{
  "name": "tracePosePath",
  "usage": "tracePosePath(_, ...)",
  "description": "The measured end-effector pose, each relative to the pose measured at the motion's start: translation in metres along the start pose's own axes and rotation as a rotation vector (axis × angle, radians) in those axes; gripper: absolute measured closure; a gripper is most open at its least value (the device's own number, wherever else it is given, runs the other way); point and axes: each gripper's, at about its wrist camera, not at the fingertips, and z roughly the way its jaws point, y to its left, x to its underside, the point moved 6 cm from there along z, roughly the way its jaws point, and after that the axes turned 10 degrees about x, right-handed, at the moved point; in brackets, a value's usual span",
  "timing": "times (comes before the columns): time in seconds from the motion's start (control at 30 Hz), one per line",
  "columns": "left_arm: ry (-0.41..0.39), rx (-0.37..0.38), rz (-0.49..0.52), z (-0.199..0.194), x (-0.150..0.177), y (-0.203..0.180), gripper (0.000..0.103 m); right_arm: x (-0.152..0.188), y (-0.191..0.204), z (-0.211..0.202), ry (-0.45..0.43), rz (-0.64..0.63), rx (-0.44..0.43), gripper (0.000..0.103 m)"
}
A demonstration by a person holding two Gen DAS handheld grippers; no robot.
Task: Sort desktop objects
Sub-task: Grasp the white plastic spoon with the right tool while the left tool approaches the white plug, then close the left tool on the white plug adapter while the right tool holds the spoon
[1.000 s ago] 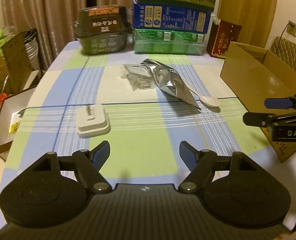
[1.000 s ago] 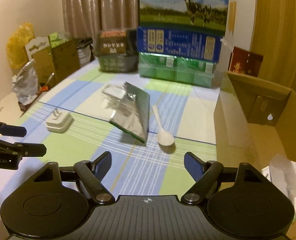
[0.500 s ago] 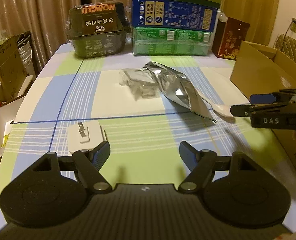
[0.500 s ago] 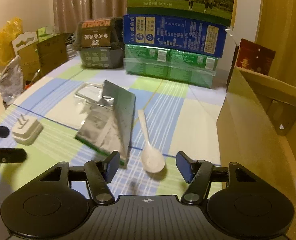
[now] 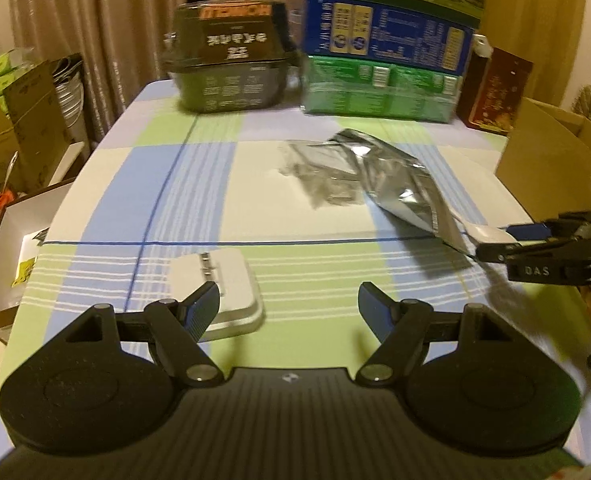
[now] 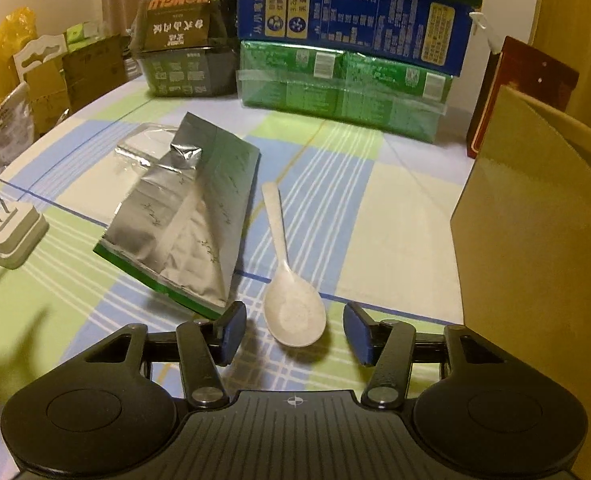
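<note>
A white plug adapter (image 5: 231,288) lies on the checked tablecloth, partly behind the left finger of my open left gripper (image 5: 288,307); the same adapter (image 6: 13,234) shows at the left edge of the right wrist view. A white plastic spoon (image 6: 291,300) lies bowl toward me, its bowl between the spread fingers of my open right gripper (image 6: 293,332), not touched. A silver foil pouch (image 6: 187,216) lies just left of the spoon, over a clear plastic wrapper (image 6: 143,148). In the left wrist view the foil pouch (image 5: 407,188) sits mid-table and the right gripper (image 5: 511,240) reaches in from the right.
An open cardboard box (image 6: 535,220) stands close on the right. Stacked milk cartons (image 6: 347,60), a dark noodle pack (image 6: 183,60) and a red box (image 6: 527,80) line the far edge. Boxes and bags (image 5: 19,120) crowd the floor left of the table.
Both grippers have moved forward and lower. The spoon bowl now sits between the right fingers; the adapter now lies against the left gripper's left finger. Both stay open.
</note>
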Motion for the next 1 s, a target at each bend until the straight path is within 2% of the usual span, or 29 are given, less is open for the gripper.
tracePosePath(0.3, -0.007, -0.037, -0.041, 0.001, 0.001, 0.023, 0.025, -0.001, 0.0, 0.006, 0.002, 0.002, -0.014, 0.066)
tracePosePath(0.37, -0.008, -0.043, -0.048, 0.001, 0.001, 0.025, 0.024, -0.002, 0.002, 0.006, 0.001, 0.001, -0.024, 0.073)
tracePosePath(0.6, -0.009, -0.058, -0.064, 0.007, 0.002, 0.033, 0.02, -0.004, 0.01, 0.003, 0.006, -0.027, -0.019, 0.073)
tracePosePath(0.9, 0.019, -0.063, -0.156, 0.027, 0.01, 0.056, 0.022, -0.006, 0.011, 0.002, 0.018, -0.011, -0.018, 0.073)
tracePosePath(1.0, 0.025, -0.068, -0.138, 0.032, 0.012, 0.053, 0.022, -0.006, 0.011, 0.003, 0.024, -0.002, -0.019, 0.073)
